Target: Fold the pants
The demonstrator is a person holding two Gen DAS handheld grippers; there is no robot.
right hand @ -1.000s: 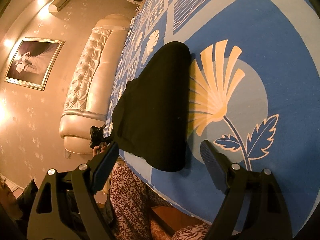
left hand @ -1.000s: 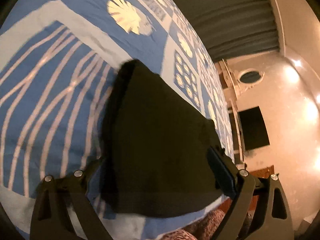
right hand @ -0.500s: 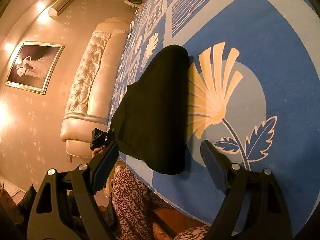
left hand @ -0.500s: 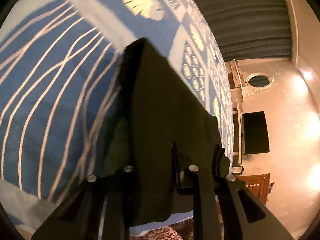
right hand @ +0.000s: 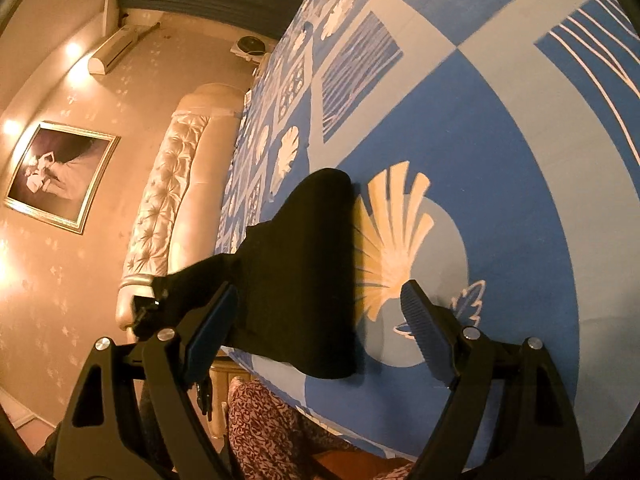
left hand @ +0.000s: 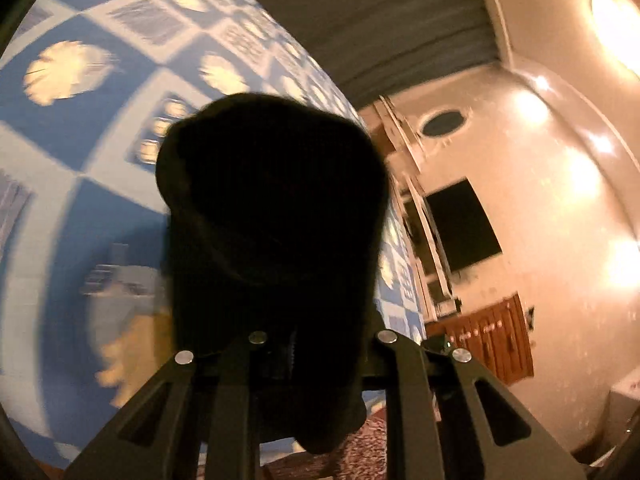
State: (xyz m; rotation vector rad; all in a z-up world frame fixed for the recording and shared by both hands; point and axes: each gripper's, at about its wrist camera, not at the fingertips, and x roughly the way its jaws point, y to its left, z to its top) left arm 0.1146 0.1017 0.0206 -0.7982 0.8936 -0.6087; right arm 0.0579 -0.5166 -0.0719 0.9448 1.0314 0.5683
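Mid-fold: left tongs (left hand: 316,344) were clamped on the near left corner of the black pants (right hand: 300,276), lifting it off the bed (right hand: 500,160); right tongs (right hand: 320,312) hung apart, empty; next probably needed that corner laid across.

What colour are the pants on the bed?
Black pants, clearest in the right wrist view.

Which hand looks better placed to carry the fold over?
Left. The left gripper is shut on a corner of the black pants, lifting it off the bed. The right gripper is open, holding nothing.
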